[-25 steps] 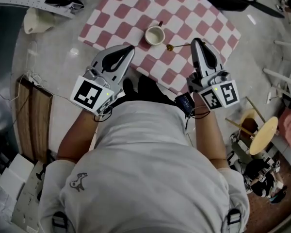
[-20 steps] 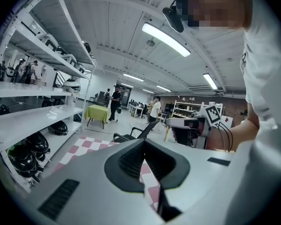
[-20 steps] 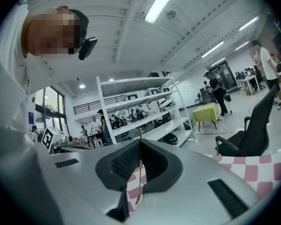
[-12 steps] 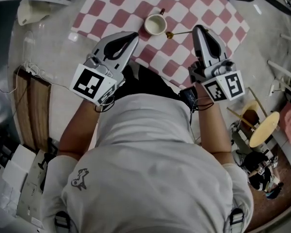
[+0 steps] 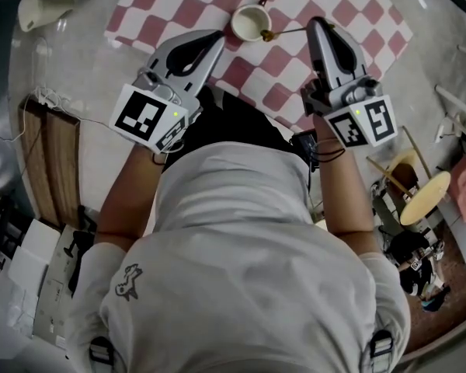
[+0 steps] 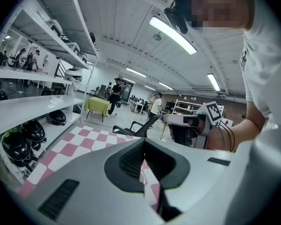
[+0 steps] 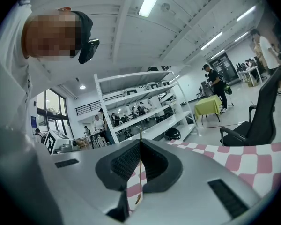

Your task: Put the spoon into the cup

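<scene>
No words or numbers can be read anywhere. The left tool (image 5: pixel 211 39) carries a black-and-white square marker (image 5: pixel 145 120) on its cube, and the right tool (image 5: pixel 317 24) carries a second marker (image 5: pixel 375 121). Both are code patterns, not letters. The shirt (image 5: pixel 241 239) bears a small animal emblem (image 5: pixel 126 282) without lettering.

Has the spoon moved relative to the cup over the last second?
Yes. The spoon, held by the right gripper, has closed in on the cup; its bowl now sits at the rim.
</scene>
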Demonstrator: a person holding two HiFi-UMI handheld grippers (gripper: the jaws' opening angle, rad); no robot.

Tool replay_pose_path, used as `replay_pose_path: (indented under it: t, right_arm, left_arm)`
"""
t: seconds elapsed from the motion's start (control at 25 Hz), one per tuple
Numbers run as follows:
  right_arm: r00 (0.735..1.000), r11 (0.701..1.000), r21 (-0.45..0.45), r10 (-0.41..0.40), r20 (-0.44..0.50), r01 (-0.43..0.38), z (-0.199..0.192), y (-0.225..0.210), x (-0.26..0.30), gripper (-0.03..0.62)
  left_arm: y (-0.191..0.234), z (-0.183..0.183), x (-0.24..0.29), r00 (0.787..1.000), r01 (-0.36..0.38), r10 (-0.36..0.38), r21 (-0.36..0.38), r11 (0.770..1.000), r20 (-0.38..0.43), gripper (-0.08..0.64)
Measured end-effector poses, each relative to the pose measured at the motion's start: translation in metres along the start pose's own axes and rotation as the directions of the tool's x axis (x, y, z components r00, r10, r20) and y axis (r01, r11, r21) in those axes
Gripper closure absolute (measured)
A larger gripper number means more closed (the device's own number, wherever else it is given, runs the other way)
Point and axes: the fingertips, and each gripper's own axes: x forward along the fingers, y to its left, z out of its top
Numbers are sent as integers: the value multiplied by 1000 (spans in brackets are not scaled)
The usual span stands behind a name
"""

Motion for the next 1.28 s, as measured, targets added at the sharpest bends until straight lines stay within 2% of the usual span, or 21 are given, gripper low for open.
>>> replay_pose_path:
  t: [0.52, 0.88, 1.28]
  right_arm:
    - [999, 1000, 29, 6, -35, -5, -36, -9, 18, 560]
    - [999, 999, 45, -19, -35, 20, -57, -22, 26, 560]
    - [1000, 998, 57, 9, -21, -8, -74, -24, 35, 560]
  left_arm:
    - [10, -32, 13, 999, 24, -26, -29, 999, -43, 546]
    - [18, -37, 29, 996, 56, -58, -37, 998, -61, 546]
    - [26, -60, 38, 993, 58, -64, -64, 996, -99, 546]
